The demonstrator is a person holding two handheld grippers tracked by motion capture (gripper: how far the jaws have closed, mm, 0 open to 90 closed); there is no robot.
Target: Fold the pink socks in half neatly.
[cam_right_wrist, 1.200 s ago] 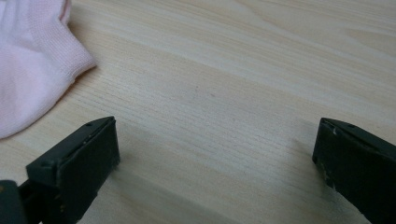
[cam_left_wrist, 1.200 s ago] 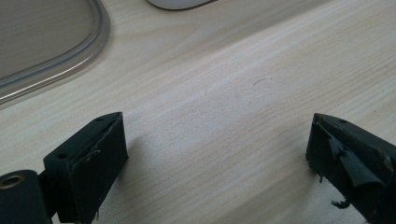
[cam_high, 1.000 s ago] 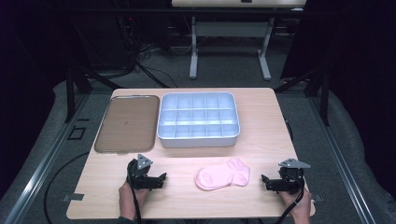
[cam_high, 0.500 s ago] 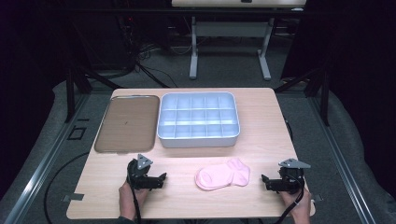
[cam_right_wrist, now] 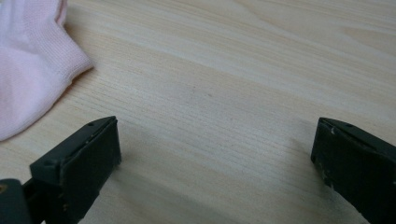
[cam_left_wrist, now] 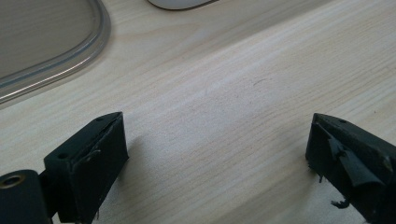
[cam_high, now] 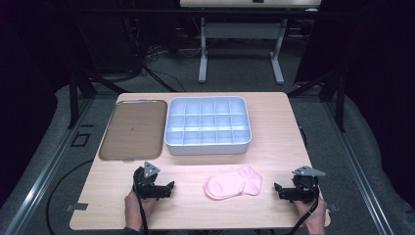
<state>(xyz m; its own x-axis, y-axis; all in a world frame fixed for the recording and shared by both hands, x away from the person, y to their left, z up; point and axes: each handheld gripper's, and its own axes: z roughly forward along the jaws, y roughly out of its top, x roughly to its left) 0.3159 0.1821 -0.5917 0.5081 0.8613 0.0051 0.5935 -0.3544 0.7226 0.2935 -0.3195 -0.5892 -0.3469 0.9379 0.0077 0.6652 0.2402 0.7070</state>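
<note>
Wooden table in a dark room, two grippers parked either side of pink socks.

Divided bin and brown tray sit at the back, likely leaving the front free; socks lie flat between the left gripper and right gripper, both jaws wide open, empty. No readable labels.

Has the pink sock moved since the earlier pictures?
No. The pink sock lies at the same place on the table, below the compartment tray, as before.
</note>
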